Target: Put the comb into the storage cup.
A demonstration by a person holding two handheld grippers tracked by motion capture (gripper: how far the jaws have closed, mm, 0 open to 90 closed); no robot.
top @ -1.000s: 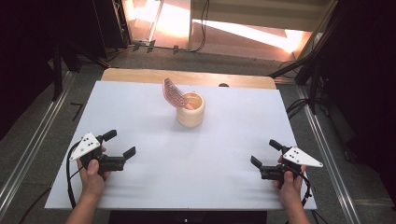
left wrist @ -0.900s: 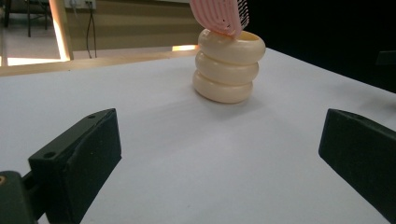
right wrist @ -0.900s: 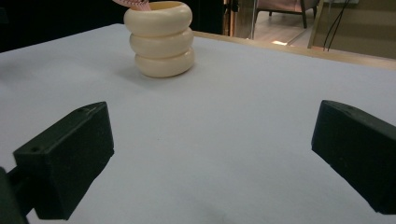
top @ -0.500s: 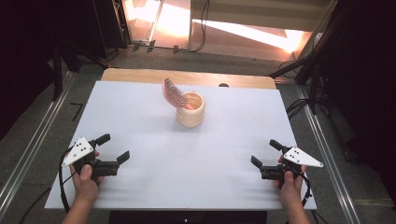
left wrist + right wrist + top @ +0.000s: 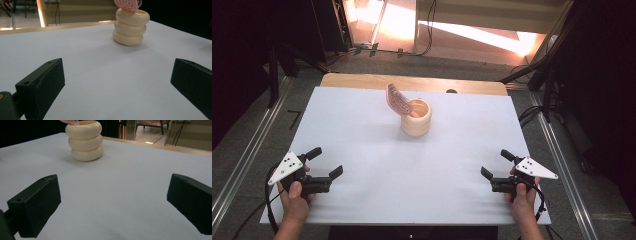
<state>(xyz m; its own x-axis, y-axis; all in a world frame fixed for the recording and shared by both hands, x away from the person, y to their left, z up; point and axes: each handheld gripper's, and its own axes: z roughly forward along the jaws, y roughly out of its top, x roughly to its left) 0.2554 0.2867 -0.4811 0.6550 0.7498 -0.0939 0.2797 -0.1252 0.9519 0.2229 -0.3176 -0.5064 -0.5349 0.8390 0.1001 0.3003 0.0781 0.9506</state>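
Note:
A cream ribbed holder (image 5: 416, 118) of three stacked rings stands upright at the middle back of the white table (image 5: 362, 130). A pink ridged comb-like piece (image 5: 397, 99) leans out of its mouth to the left. The holder (image 5: 130, 26) also appears ahead of the left gripper's jaws, and the same holder (image 5: 85, 140) ahead of the right gripper's. My left gripper (image 5: 325, 163) rests at the near left, open and empty. My right gripper (image 5: 496, 165) rests at the near right, open and empty. Both are far from the holder.
A wooden strip (image 5: 412, 82) runs along the table's far edge, with a small dark knob (image 5: 451, 91) on it. Metal rails (image 5: 242, 165) flank both sides. Cables (image 5: 532, 112) lie on the floor at the right. Bare table surface lies between the grippers.
My left gripper has drawn back toward the near left corner of the table. The right gripper has hardly moved. Holder and pink piece stay put.

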